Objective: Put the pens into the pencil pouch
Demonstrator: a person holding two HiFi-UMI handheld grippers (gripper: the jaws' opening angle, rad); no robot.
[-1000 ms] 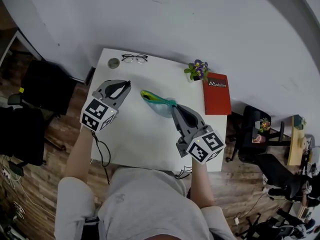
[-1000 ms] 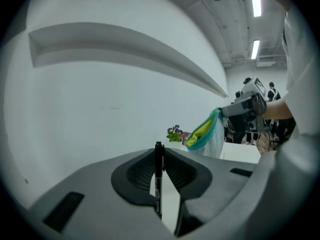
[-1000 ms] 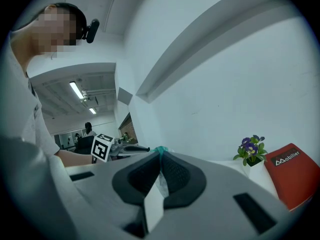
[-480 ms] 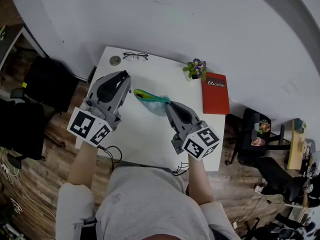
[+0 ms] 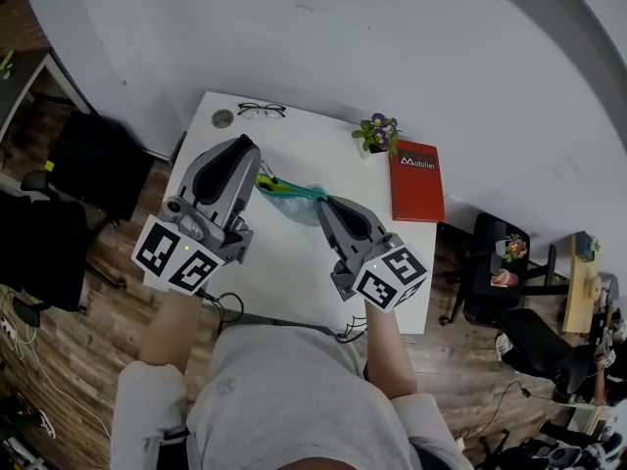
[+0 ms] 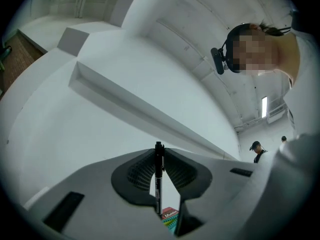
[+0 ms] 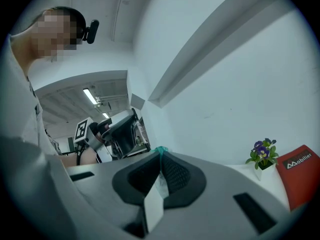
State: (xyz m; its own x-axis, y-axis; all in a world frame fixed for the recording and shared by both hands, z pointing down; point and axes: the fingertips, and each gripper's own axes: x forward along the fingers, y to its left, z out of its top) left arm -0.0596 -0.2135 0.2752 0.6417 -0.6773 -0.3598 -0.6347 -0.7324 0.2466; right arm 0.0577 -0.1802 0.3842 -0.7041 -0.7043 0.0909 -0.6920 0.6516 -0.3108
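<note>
slim black pen [image 6: 159, 179] clamped in left gripper [image 5: 249, 149]; teal see-through pouch [image 5: 292, 202] pinched by right gripper [image 5: 323, 204]. vs a second ago: left gripper lifted, nearer pouch.

Grey left tool [image 5: 252, 155], right tool [image 5: 321, 205], shirt [image 5: 279, 399]

White tabletop [image 5: 294, 258]. Pouch [image 5: 297, 196]: teal, yellow-green end. Pen [image 6: 158, 179]: black. Book [image 5: 415, 181], right edge: red, white lettering. Flowers [image 5: 375, 130]: purple. Glasses [image 5: 262, 111], far edge: dark frames. Left gripper [image 5: 249, 148], right gripper [image 5: 323, 204]: grey, black-and-white marker cubes.
</note>
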